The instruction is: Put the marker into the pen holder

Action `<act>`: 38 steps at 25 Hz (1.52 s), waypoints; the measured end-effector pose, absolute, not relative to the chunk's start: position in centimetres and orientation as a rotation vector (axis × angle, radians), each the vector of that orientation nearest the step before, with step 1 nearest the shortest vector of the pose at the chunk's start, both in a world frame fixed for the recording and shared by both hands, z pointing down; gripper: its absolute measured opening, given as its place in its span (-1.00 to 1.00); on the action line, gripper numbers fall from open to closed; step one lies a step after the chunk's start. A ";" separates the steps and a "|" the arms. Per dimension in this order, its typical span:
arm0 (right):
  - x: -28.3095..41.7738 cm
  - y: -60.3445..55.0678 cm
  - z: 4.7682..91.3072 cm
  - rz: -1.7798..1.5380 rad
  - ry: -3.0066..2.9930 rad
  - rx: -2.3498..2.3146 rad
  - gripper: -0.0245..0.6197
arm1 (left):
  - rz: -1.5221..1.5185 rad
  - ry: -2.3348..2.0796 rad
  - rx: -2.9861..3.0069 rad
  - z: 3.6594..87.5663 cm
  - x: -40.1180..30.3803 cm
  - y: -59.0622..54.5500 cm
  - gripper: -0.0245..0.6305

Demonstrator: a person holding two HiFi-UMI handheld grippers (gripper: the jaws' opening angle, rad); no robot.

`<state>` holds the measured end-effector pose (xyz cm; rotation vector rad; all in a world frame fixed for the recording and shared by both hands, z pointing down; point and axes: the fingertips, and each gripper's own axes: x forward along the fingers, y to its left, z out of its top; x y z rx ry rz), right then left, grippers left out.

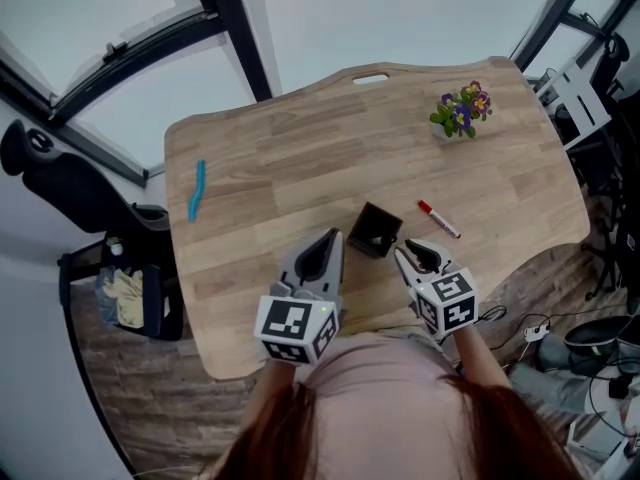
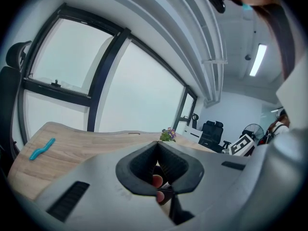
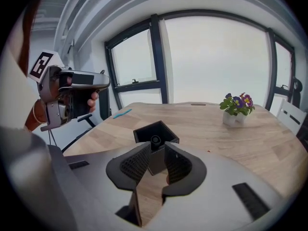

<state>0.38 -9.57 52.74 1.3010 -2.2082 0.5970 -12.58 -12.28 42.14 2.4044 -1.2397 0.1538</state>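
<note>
Marker (image 1: 438, 220): we locate it flat on the worktop (image 1: 270, 168). Nearest us, the left gripper (image 1: 334, 236) is closed and empty; the right gripper (image 1: 407, 251) is narrowly parted and empty. The marker lies just far-right of the right gripper, right of the pen holder (image 1: 376, 230), with its long axis running far-left to near-right.

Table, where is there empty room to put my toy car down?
Bare wood stretches between the blue strip and the pen holder, and from the holder up to the flower pot. Crowded: the near edge, with holder, red marker, left gripper and right gripper.
</note>
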 end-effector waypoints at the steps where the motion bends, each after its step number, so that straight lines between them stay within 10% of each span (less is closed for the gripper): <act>1: 0.5 -9.4 52.7 0.595 -2.202 1.314 -0.68 | 0.156 -1.232 2.403 42.3 -12.5 -12.2 -0.92; 38: 13.0 -10.0 54.8 0.561 -2.204 1.240 -0.76 | 0.142 -1.423 2.296 42.0 -4.3 -12.0 -0.92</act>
